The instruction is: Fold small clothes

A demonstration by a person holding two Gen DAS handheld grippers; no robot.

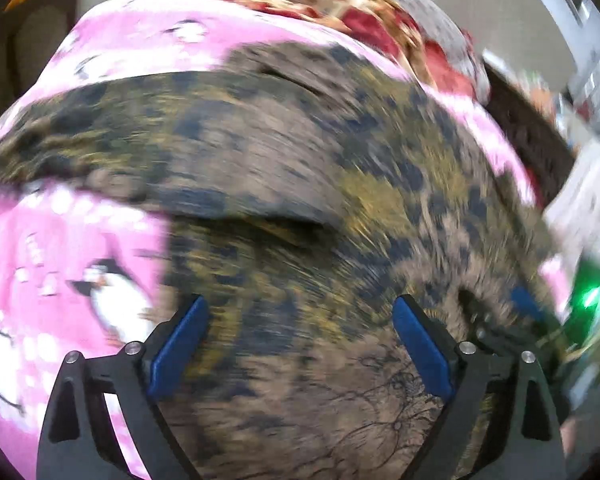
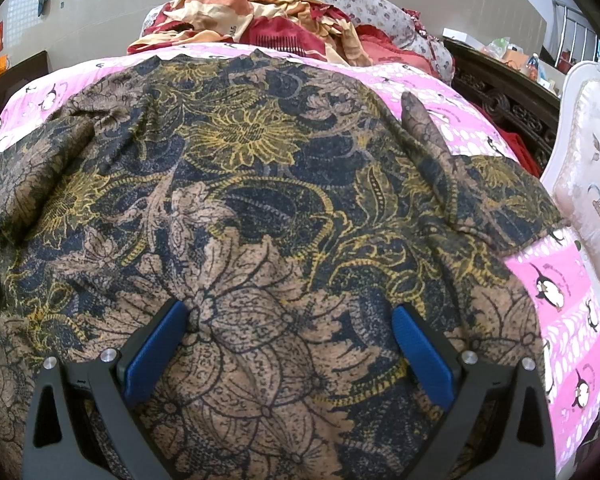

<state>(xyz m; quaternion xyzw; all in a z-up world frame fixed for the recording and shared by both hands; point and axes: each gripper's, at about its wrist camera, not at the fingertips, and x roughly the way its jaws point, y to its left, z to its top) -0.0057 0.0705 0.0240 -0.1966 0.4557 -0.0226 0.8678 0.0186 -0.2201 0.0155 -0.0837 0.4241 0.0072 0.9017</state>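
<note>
A brown, navy and yellow floral garment (image 2: 260,184) lies spread over a bed with a pink penguin sheet (image 2: 560,300). One sleeve (image 2: 40,168) lies at its left and a narrow folded strip (image 2: 432,140) sticks up at its right. My right gripper (image 2: 289,307) hovers open over the near brown part, with nothing pinched. The left wrist view is blurred. It shows the same garment (image 1: 300,160) with a fold across its middle and the pink sheet (image 1: 60,260) to the left. My left gripper (image 1: 300,304) stands open above the cloth, its blue pads (image 1: 180,344) apart and gripping nothing.
Rumpled red and cream bedding (image 2: 260,20) is heaped at the far end of the bed. Dark carved wooden furniture (image 2: 508,108) and a white upholstered chair (image 2: 592,184) stand to the right. A green light (image 1: 592,296) glows at the right edge of the left wrist view.
</note>
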